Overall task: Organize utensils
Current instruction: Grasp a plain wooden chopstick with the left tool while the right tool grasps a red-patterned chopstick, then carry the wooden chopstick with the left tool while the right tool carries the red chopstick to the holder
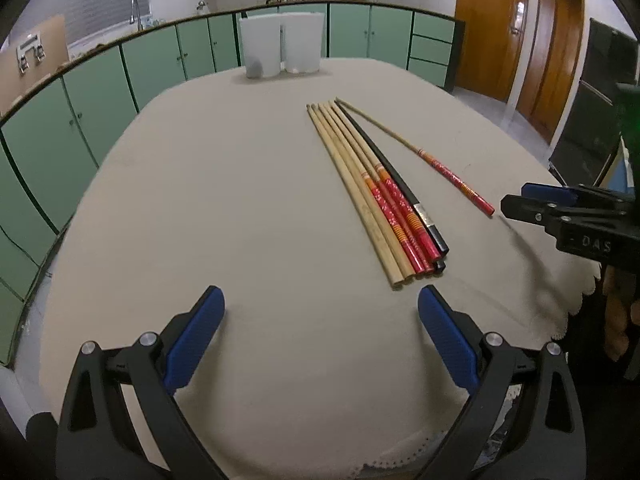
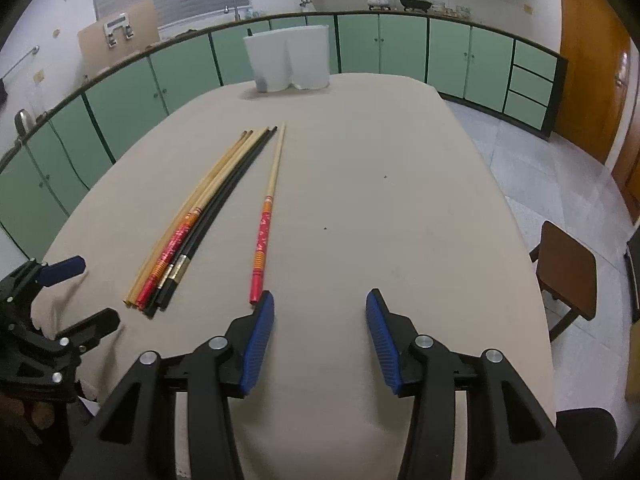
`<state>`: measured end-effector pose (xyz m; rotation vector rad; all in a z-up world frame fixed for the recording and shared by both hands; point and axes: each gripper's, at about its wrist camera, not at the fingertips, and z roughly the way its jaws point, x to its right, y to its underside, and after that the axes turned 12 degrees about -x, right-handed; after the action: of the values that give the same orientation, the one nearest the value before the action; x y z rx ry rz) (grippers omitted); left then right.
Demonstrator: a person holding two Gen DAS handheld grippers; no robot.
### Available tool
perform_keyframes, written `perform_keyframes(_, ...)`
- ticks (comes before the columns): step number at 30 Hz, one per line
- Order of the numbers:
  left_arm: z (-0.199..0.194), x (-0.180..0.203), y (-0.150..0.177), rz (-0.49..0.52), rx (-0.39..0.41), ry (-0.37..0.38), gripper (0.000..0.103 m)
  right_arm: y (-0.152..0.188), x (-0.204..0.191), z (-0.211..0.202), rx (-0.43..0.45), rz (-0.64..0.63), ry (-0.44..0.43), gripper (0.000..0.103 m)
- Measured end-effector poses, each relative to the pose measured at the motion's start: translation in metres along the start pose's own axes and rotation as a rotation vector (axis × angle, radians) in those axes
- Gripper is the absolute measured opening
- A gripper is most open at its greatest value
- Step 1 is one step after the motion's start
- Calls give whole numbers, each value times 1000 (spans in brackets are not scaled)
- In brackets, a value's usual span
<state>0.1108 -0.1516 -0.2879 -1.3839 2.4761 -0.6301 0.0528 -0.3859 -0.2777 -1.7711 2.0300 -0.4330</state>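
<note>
A bundle of several chopsticks (image 1: 376,192), plain wood, red-patterned and black, lies side by side on the beige tablecloth (image 1: 240,200). It also shows in the right wrist view (image 2: 188,232). One red-ended chopstick (image 1: 420,156) lies apart to its right; in the right wrist view this single chopstick (image 2: 266,220) ends just beyond my right gripper's left finger. My left gripper (image 1: 320,300) is open and empty, just short of the bundle's near ends. My right gripper (image 2: 320,304) is open and empty. A white two-compartment holder (image 1: 280,44) stands at the table's far end (image 2: 290,58).
Green cabinets (image 1: 160,56) curve around the back and left. Wooden doors (image 1: 492,20) stand at the right. A wooden stool (image 2: 568,268) sits on the floor right of the table. The table's lace edge (image 1: 576,300) is close on the right.
</note>
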Motion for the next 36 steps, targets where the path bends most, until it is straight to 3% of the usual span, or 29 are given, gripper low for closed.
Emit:
perform_keyframes(11,8,-16,-7,-84,-7,-48,95,2,-11,1,4,-47,-2,55)
perform_keyframes(19,12,-4,-15,-53,11,-38,94,-3,-30,10,10,-102,10,54)
perform_keyframes(21,13,-5,-17,-69,23,-48,78,-6,-34,13,18,-113,13,47)
perform_keyframes(22,12,-6,-18,-74,36,-49,73,-6,-36,14,24,-115,14,38)
perform_keyframes(24,11,-6,-19,-88,50,-56,48,-8,-37,15,34,-105,20,24)
perform_keyframes(26,10,-5,-17,-97,67,-62,34,-10,-37,16,39,-90,30,7)
perform_keyframes(27,9,-4,-16,-104,76,-73,21,-10,-36,17,45,-78,43,7)
perform_keyframes(29,8,-5,-12,-140,91,-120,10,-10,-33,16,53,-45,65,6)
perform_keyframes(32,6,-8,-8,-199,92,-160,9,-8,-26,14,61,5,88,6)
perform_keyframes(36,1,-5,-4,-180,84,-165,11,-5,-26,11,53,-1,51,8)
